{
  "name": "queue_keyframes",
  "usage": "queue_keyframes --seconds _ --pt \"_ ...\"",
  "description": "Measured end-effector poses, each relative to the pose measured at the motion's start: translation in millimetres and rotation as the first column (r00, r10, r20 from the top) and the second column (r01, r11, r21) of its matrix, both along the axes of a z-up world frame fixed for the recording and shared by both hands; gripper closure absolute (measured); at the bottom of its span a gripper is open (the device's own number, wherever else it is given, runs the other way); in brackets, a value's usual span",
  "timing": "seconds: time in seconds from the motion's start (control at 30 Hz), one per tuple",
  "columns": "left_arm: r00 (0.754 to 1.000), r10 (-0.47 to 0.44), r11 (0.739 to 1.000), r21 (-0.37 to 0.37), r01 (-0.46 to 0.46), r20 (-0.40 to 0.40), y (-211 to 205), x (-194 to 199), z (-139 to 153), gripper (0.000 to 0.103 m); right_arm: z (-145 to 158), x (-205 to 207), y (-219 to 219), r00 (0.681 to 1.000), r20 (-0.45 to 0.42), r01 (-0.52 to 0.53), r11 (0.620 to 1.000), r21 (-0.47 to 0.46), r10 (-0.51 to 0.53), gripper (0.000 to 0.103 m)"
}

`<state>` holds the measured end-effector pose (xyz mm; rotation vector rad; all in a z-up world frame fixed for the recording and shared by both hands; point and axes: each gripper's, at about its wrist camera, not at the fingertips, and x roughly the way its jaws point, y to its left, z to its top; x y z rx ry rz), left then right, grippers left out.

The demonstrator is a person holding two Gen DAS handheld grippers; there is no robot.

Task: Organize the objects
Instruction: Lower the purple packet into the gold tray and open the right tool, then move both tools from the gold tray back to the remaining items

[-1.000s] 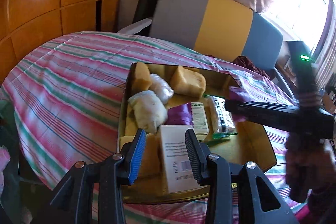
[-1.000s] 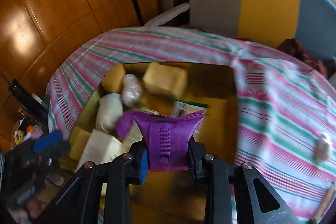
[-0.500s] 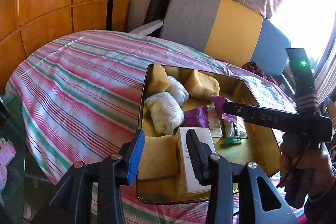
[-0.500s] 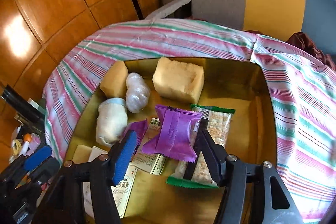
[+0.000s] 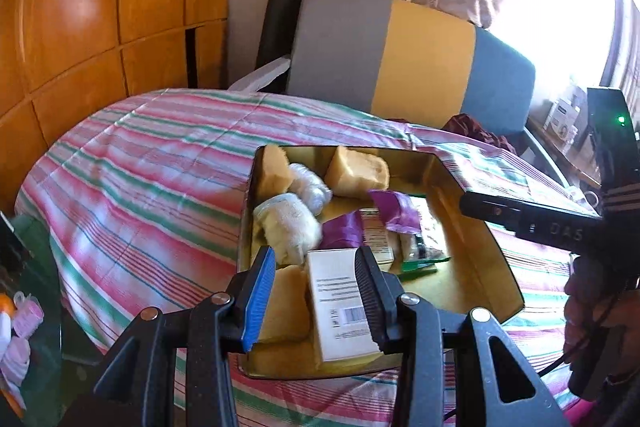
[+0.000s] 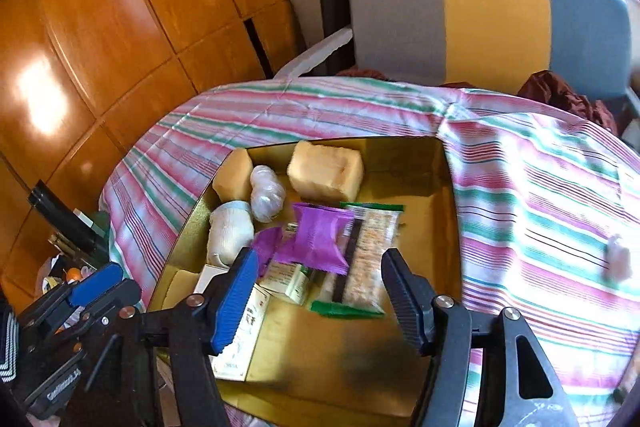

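Observation:
A gold tray (image 6: 434, 227) (image 5: 472, 247) on the striped table holds bread pieces, wrapped buns, a white box (image 5: 340, 303), a green-edged snack bar (image 6: 368, 255) and two purple packets. The larger purple packet (image 6: 318, 239) (image 5: 394, 211) lies on the other items in the tray. My right gripper (image 6: 316, 299) is open and empty, above and just behind that packet. My left gripper (image 5: 316, 291) is open and empty over the tray's near end, above the white box.
The table wears a pink, green and white striped cloth (image 5: 140, 195). A small pale object (image 6: 618, 261) lies on the cloth right of the tray. A grey, yellow and blue chair (image 6: 480, 11) stands behind the table; wooden panels (image 6: 100, 27) are at left.
My right gripper opened and let the purple packet drop onto the items in the tray, then drew back and up. My left gripper pulled back a little, still open.

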<state>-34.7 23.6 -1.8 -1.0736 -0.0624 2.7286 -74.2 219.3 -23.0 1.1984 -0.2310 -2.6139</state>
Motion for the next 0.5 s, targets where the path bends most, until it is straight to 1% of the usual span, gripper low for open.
queue_keyframes --seconds 0.13,0.3,0.4,0.5 --pt "0.999 -0.044 0.999 -0.015 0.044 -0.01 15 5 5 0.062 7 19 29 0.999 -0.015 0.049 0.999 0.001 -0.049 0.033" --pt "0.994 -0.106 0.994 -0.031 0.106 -0.021 39 11 11 0.062 10 42 85 0.988 -0.007 0.154 0.988 0.014 -0.154 0.03" --pt "0.989 -0.146 0.988 -0.044 0.145 -0.028 54 14 13 0.062 11 57 124 0.971 -0.004 0.239 0.971 0.033 -0.239 0.028" --pt "0.982 -0.184 0.982 -0.053 0.182 -0.037 70 18 16 0.062 12 71 166 0.945 0.004 0.327 0.944 0.043 -0.328 0.028"
